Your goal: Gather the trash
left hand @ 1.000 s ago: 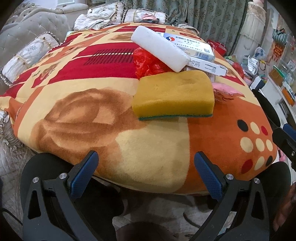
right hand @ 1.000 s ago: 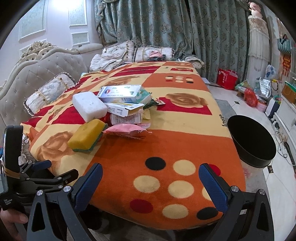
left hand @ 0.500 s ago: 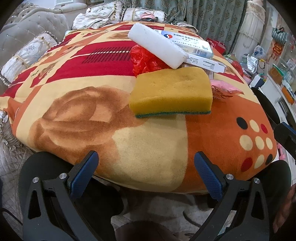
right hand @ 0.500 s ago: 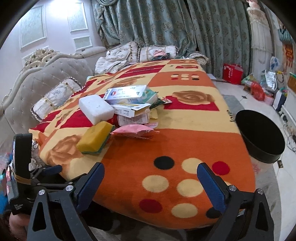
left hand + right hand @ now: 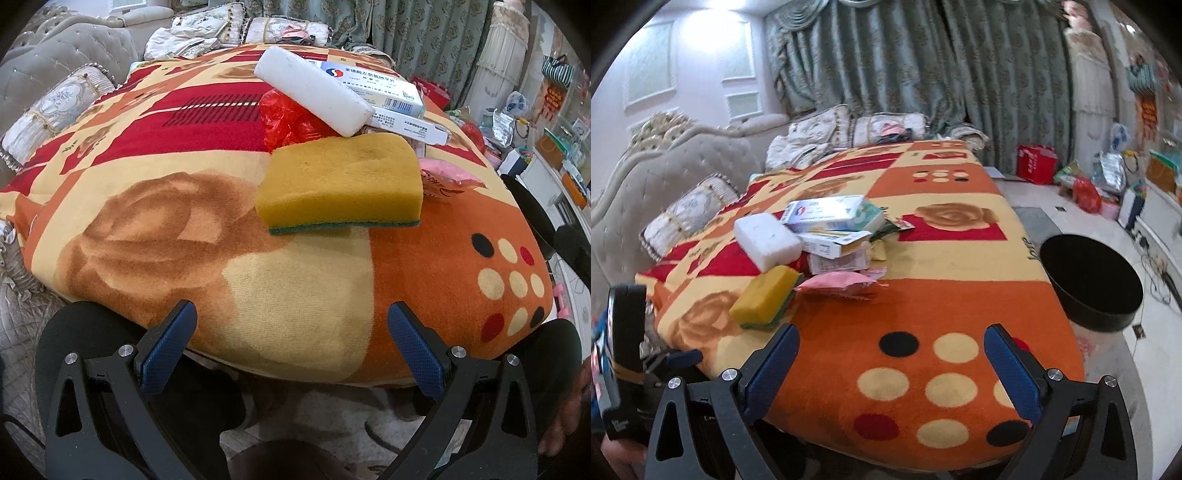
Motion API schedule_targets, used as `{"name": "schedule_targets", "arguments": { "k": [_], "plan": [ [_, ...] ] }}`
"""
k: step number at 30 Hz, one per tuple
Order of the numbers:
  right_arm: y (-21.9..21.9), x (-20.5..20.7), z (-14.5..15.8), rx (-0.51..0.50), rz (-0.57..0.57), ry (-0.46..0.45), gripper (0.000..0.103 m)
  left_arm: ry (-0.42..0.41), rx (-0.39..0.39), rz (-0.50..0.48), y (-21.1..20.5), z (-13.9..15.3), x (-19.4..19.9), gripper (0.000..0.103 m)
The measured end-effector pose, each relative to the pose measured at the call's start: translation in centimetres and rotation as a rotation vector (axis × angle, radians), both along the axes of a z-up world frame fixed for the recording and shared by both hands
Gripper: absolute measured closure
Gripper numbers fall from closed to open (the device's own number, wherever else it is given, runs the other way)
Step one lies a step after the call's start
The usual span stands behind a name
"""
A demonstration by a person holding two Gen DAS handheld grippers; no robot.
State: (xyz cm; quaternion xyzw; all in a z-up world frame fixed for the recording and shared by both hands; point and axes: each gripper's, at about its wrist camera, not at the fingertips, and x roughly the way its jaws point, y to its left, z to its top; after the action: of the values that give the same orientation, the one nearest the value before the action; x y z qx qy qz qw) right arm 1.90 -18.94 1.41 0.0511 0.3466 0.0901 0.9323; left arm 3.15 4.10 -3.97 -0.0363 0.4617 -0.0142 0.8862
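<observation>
A pile of trash lies on the blanket-covered table: a yellow sponge with a green underside, a white foam block, medicine boxes, a red plastic bag and a pink wrapper. My left gripper is open at the table's near edge, short of the sponge. The right gripper is open over the dotted corner, empty. A black bin stands on the floor right of the table.
A grey tufted sofa with cushions runs along the table's left side. Curtains hang behind. Bags and clutter cover the floor at the far right. The left gripper's body shows at the lower left of the right wrist view.
The left gripper has edged closer to the sponge. The right gripper has risen and moved forward over the table's corner, so the bin and pile appear nearer.
</observation>
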Motion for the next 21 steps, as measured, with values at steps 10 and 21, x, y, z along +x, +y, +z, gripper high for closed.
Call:
{"name": "schedule_targets", "arguments": {
  "k": [10, 21],
  "plan": [
    [1.3, 0.2, -0.5, -0.044, 0.064, 0.047, 0.004, -0.04, 0.004, -0.018, -0.3, 0.7, -0.4, 0.001],
    [0.3, 0.2, 0.0, -0.041, 0.021, 0.043, 0.004, -0.261, -0.019, -0.05, 0.1, 4.9, -1.6, 0.001]
  ]
}}
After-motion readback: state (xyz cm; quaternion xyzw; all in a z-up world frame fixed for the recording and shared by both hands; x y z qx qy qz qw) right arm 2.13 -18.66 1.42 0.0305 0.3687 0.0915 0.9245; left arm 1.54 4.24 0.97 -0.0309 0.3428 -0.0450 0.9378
